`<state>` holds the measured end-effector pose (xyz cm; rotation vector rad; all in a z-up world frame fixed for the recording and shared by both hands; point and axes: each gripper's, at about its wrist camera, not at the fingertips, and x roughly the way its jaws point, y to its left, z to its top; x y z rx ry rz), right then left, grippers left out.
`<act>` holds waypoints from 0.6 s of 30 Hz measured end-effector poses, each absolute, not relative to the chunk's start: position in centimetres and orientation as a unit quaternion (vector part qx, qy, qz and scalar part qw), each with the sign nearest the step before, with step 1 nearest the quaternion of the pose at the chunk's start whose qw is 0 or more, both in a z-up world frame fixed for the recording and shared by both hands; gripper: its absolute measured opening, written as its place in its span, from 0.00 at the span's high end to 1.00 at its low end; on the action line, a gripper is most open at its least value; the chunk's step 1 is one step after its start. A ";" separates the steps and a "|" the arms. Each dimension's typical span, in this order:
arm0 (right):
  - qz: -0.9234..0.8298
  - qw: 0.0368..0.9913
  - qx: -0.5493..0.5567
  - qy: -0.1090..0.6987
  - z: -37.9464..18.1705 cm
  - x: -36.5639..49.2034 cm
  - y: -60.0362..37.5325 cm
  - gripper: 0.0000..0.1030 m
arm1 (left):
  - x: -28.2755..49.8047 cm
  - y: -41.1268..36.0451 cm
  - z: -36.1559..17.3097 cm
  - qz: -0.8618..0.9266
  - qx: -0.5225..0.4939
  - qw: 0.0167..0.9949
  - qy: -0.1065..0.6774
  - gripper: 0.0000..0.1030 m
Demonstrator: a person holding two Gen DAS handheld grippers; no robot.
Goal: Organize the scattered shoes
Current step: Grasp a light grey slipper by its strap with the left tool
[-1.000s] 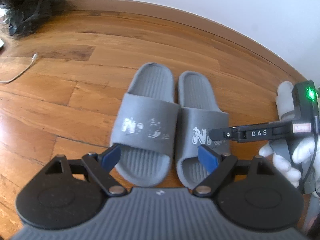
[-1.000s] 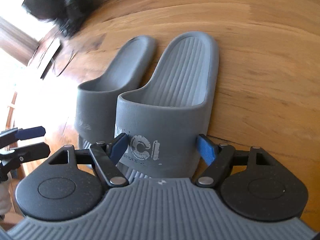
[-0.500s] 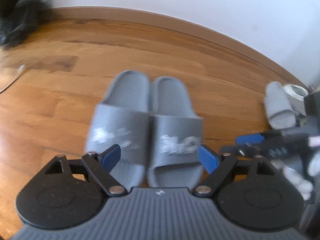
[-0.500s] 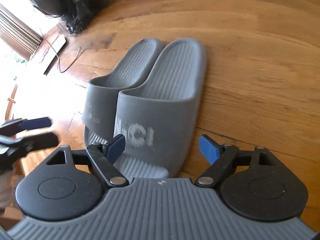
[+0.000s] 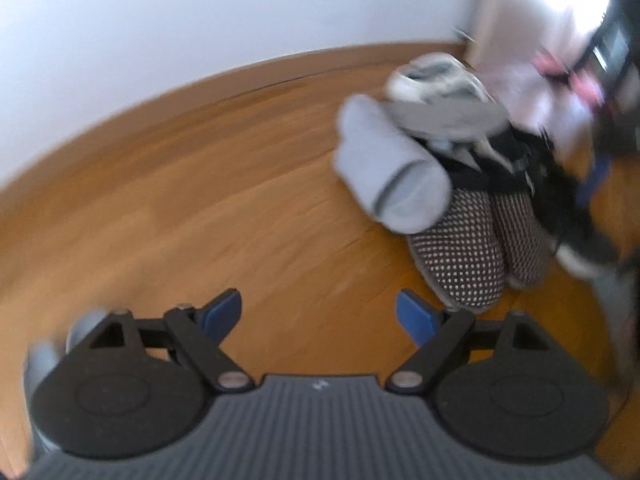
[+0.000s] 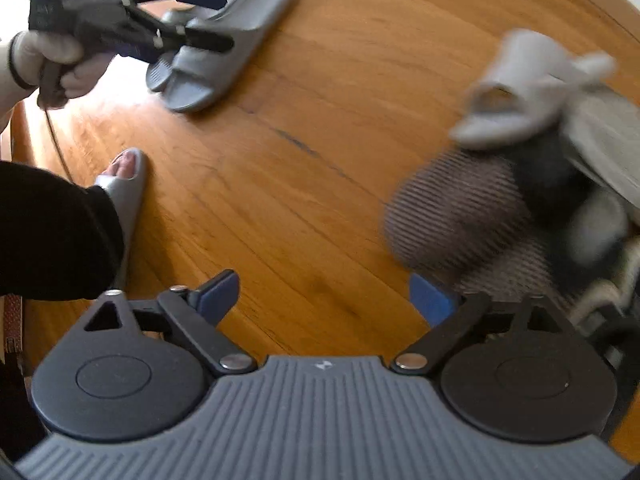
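The pair of grey slides (image 6: 218, 54) lies side by side on the wood floor at the upper left of the right wrist view. A heap of shoes lies at the right: a light grey slide (image 5: 388, 170) (image 6: 516, 92) on top, two dotted slippers (image 5: 460, 256) (image 6: 460, 224) below, dark and white shoes behind. My left gripper (image 5: 320, 312) is open and empty, to the left of the heap; it also shows over the grey pair in the right wrist view (image 6: 200, 20). My right gripper (image 6: 324, 292) is open and empty above bare floor, its right fingertip close to the dotted slippers.
The person's foot in a grey slide (image 6: 124, 184) and black trouser leg stand at the left. A white wall with a wooden skirting (image 5: 240, 80) runs behind the heap. Bare wood floor (image 6: 300, 160) lies between the pair and the heap.
Both grippers have left the grey pair and swung right toward the shoe heap. The pair stays side by side on the floor. Both views are motion blurred.
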<state>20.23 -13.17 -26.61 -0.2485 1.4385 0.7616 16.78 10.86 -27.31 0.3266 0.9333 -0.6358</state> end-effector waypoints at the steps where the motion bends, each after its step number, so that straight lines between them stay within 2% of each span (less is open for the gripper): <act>1: 0.329 0.693 -0.107 0.632 -26.7 20.5 -14.4 0.07 | 17.4 9.1 -28.1 -0.312 0.189 0.827 0.428 0.18; 4: 0.325 0.717 -0.105 0.608 -27.6 20.4 -16.1 0.07 | 19.2 6.0 -30.0 -0.321 0.242 0.827 0.394 0.19; 12: 0.392 0.707 -0.179 0.561 -30.8 18.0 -16.7 0.07 | 24.3 0.7 -32.2 -0.391 0.279 0.817 0.319 0.19; 15: 0.414 0.697 -0.160 0.563 -31.3 18.0 -16.4 0.07 | 25.8 -0.8 -32.9 -0.415 0.334 0.791 0.299 0.10; 18: 0.422 0.696 -0.140 0.563 -31.4 18.1 -16.5 0.07 | 26.9 -1.8 -33.6 -0.435 0.376 0.761 0.299 0.10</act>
